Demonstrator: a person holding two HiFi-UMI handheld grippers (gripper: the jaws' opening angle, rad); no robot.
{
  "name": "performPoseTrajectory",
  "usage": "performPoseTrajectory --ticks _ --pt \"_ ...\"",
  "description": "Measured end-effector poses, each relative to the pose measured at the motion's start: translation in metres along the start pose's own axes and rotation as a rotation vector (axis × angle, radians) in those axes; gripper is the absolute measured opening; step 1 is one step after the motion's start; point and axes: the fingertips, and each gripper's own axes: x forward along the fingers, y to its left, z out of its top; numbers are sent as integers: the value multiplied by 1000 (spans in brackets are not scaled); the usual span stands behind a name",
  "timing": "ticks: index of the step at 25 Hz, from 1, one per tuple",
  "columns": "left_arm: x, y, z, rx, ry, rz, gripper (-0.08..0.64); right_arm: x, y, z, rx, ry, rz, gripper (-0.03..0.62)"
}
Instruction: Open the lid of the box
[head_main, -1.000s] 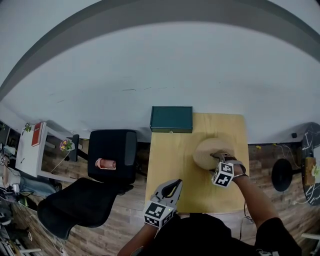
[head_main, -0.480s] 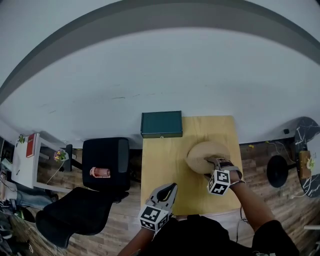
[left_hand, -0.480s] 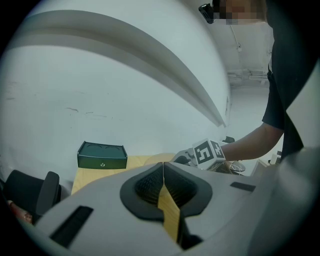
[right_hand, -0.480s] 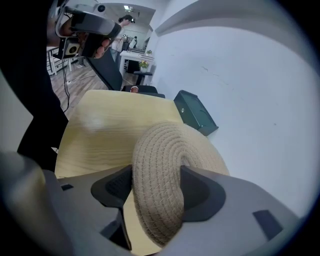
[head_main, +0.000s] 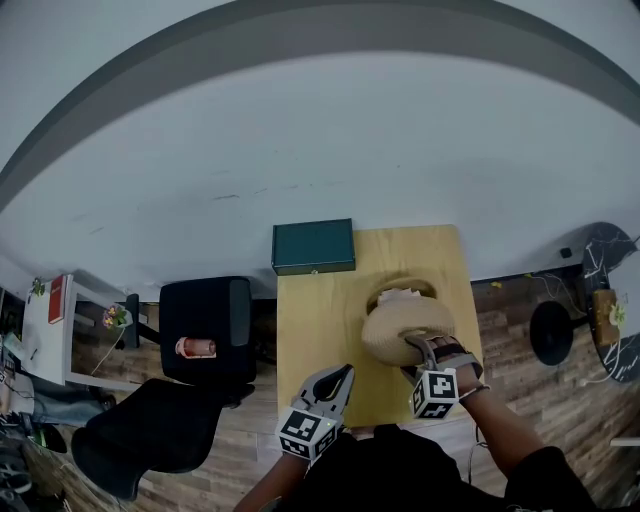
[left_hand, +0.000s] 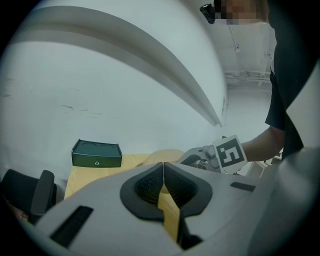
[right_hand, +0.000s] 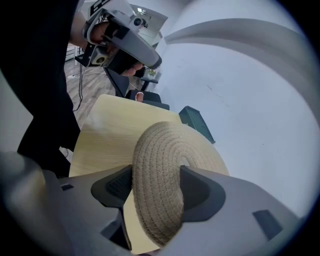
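1. We see the round woven lid (head_main: 405, 328) off the box (head_main: 428, 287), which stands on the right side of the pale wooden desk (head_main: 320, 320). The lid hangs tilted just above the box's near side.
2. The right gripper (head_main: 422, 347) holds the lid by its near edge, with its fingers (right_hand: 117, 186) pressing either face of the thick coiled rim.
3. The left gripper (left_hand: 163, 170) hovers over the desk's near edge, its fingers (left_hand: 145, 185) closed together on nothing.
4. We judge the hold risky. It grips one edge only, so the wide lid could swing or slip and fall back onto the box.
5. The lid hides the box's near half. Something pale lies inside, but we cannot tell what. A green case (head_main: 313, 246) sits at the desk's far left corner.
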Motion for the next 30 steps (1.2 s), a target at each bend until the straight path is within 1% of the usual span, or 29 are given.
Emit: performPoseTrajectory --ticks 5,8,10,13,18,23,30 --pt "2 -5 -3 -6 9 -10 21 -9 22 6 -2 -5 3 311" --pt "0 -5 1 1 -8 -7 21 -6 32 5 -39 11 -5 311" --pt "-1 -9 -2 -3 -13 -23 21 -3 40 2 -54 22 1 311" --pt "0 -10 -2 1 -10 -35 21 -1 49 1 -44 28 13 311" --pt "2 -7 -3 1 2 -33 21 7 66 0 -33 33 29 311" --pt "2 -8 -16 -1 25 -49 21 18 88 -4 -24 53 76 310" --pt "2 5 -19 -9 30 -27 21 35 115 -7 17 55 143 311"
